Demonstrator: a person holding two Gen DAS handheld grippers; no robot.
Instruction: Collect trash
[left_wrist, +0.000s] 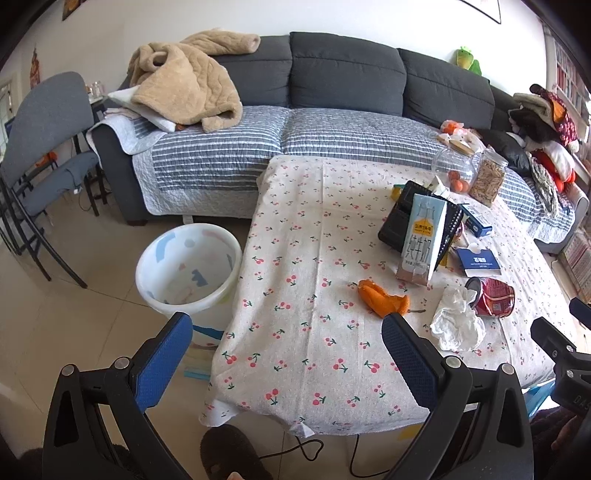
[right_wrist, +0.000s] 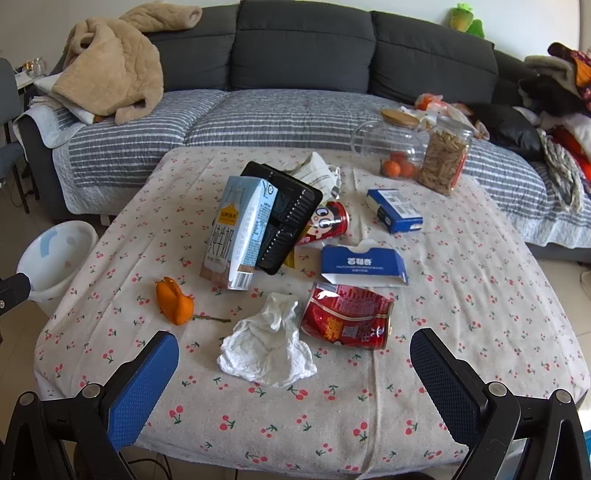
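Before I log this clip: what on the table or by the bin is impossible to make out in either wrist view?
- Bin: its bottom is hidden by its own wall in the left view; the right view shows only its rim.
- Cartoon can: mostly covered by the black tray in both views.
- Milk carton: small print is unreadable.
- Both grippers, left and right, are empty.

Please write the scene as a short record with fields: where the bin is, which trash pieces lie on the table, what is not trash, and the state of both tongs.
bin: white bin on the floor, left of the table
trash near front edge: crumpled tissue, crushed red can, orange peel
trash further back: milk carton leaning on black tray, two blue boxes
not trash: glass jars at the far right corner
left tongs: open, holding nothing
right tongs: open, holding nothing
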